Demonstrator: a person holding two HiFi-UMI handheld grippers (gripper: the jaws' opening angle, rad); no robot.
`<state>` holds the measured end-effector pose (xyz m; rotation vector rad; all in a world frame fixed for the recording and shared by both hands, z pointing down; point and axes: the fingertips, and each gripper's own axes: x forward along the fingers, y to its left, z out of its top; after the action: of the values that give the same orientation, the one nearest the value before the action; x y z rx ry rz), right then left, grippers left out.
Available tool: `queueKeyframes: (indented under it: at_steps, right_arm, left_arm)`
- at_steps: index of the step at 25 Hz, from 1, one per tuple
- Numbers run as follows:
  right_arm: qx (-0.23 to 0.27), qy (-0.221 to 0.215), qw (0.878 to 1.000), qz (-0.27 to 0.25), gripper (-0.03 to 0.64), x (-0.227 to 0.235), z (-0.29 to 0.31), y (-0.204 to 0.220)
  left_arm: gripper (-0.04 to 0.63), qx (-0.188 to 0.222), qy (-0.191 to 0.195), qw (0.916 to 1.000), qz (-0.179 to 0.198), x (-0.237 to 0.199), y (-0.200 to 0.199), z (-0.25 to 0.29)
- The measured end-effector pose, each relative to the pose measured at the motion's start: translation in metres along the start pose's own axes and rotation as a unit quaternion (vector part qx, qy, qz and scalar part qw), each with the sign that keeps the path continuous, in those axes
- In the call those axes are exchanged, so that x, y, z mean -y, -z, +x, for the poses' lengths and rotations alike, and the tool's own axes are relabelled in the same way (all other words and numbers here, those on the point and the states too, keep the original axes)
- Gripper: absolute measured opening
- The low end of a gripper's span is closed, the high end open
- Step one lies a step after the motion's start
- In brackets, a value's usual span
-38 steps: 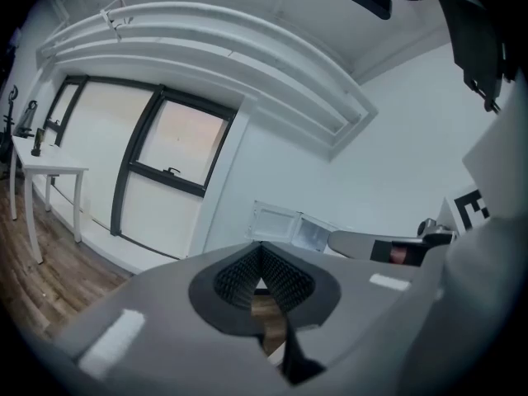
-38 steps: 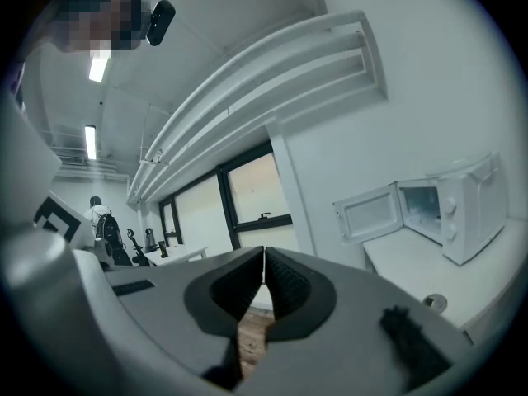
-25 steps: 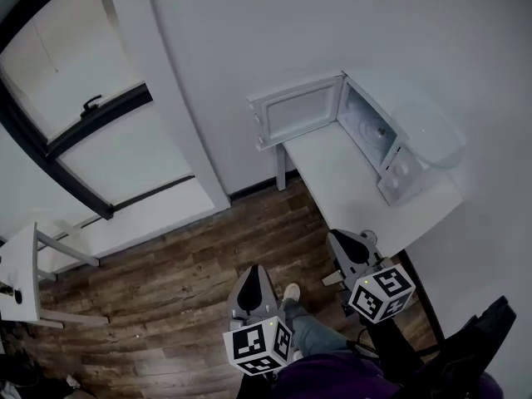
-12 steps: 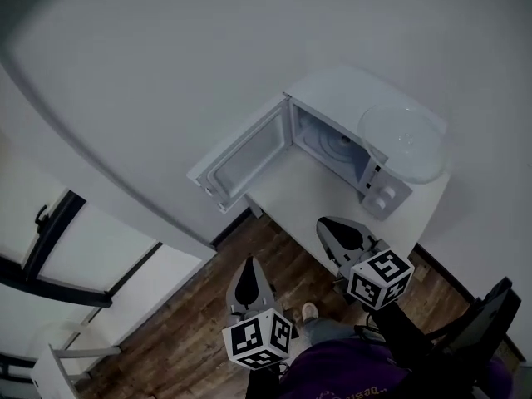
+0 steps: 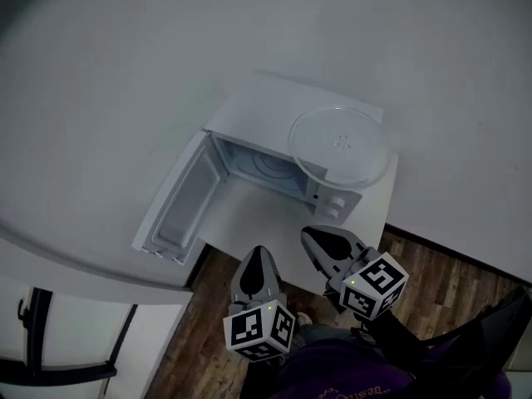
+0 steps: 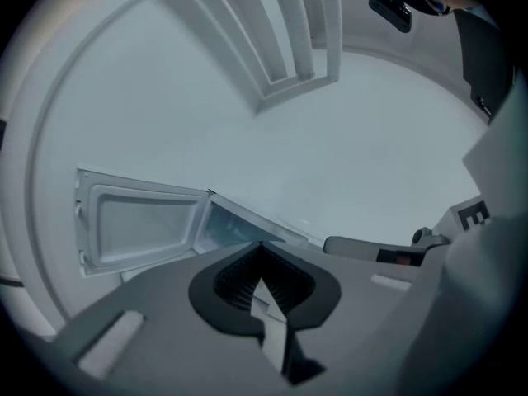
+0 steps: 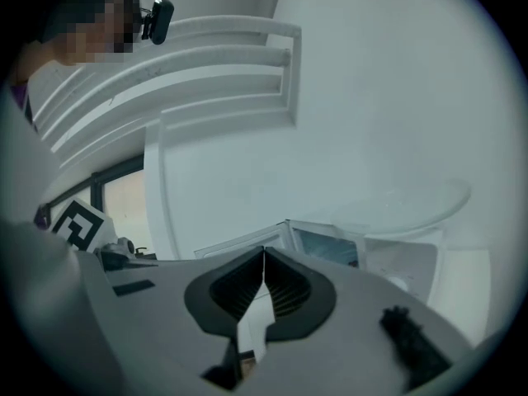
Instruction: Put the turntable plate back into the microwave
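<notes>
The plate (image 5: 338,146) is clear glass and lies flat on top of the microwave (image 5: 249,116), toward its right side, above the panel with the two knobs (image 5: 332,209). I read its rim as reaching just past the front edge of the top there. In the right gripper view the plate (image 7: 412,200) shows as a thin clear disc on the microwave (image 7: 404,262).

The microwave stands at the back of a white worktop (image 5: 249,223), close against the wall. Its door (image 5: 179,202) is swung fully open to the left, inner face showing. The cavity (image 5: 262,165) is open to view, and I note a faint ring shape on its floor. The left gripper view shows the same open door (image 6: 140,225) with the cavity's edge just beside it.

Both tools are in front of the worktop, well apart from the plate and touching nothing. The left tool (image 5: 258,252) has its jaws pressed together with nothing between them, which the left gripper view confirms (image 6: 262,252). It points toward the worktop's front edge below the cavity. The right tool (image 5: 307,233) hangs over the worktop's front right part, near the knobs. Its jaws are likewise pressed together and empty (image 7: 264,256).

Wood floor (image 5: 449,281) shows to the right of the worktop. The person's purple clothing (image 5: 332,379) fills the bottom of the head view.
</notes>
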<state>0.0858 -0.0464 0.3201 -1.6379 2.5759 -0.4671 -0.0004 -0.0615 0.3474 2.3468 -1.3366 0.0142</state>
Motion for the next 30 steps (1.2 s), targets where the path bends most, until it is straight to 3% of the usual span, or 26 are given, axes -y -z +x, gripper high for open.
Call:
queueKeyframes:
  at_steps: [3,9,18,20,24,26,30]
  right_arm:
    - [0.018,0.050,0.999,0.008,0.009,0.020,-0.010,-0.006]
    - [0.064,0.146,0.987,0.023,0.009,0.050,-0.019,-0.024]
    - [0.113,0.282,0.952,0.033,0.009,0.081,-0.033,-0.041]
    - [0.119,0.310,0.943,0.037,0.009,0.088,-0.041,-0.040]
    - [0.129,0.359,0.923,0.050,0.009,0.107,-0.066,-0.038]
    - [0.129,0.379,0.915,0.060,0.009,0.120,-0.081,-0.038]
    - [0.135,0.393,0.902,0.113,0.011,0.151,-0.101,-0.036]
  left_arm:
    - [0.006,-0.033,0.067,0.9972,-0.009,0.022,0.006,0.023]
    - [0.006,-0.057,0.158,0.9857,0.015,0.040,-0.011,0.063]
    - [0.006,-0.107,0.275,0.9548,0.031,0.067,-0.024,0.110]
    - [0.006,-0.120,0.291,0.9488,0.025,0.070,-0.021,0.118]
    - [0.013,-0.135,0.298,0.9447,-0.017,0.069,-0.021,0.139]
    - [0.065,-0.151,0.296,0.9423,-0.044,0.067,-0.021,0.150]
    - [0.096,-0.186,0.278,0.9385,-0.086,0.063,-0.012,0.168]
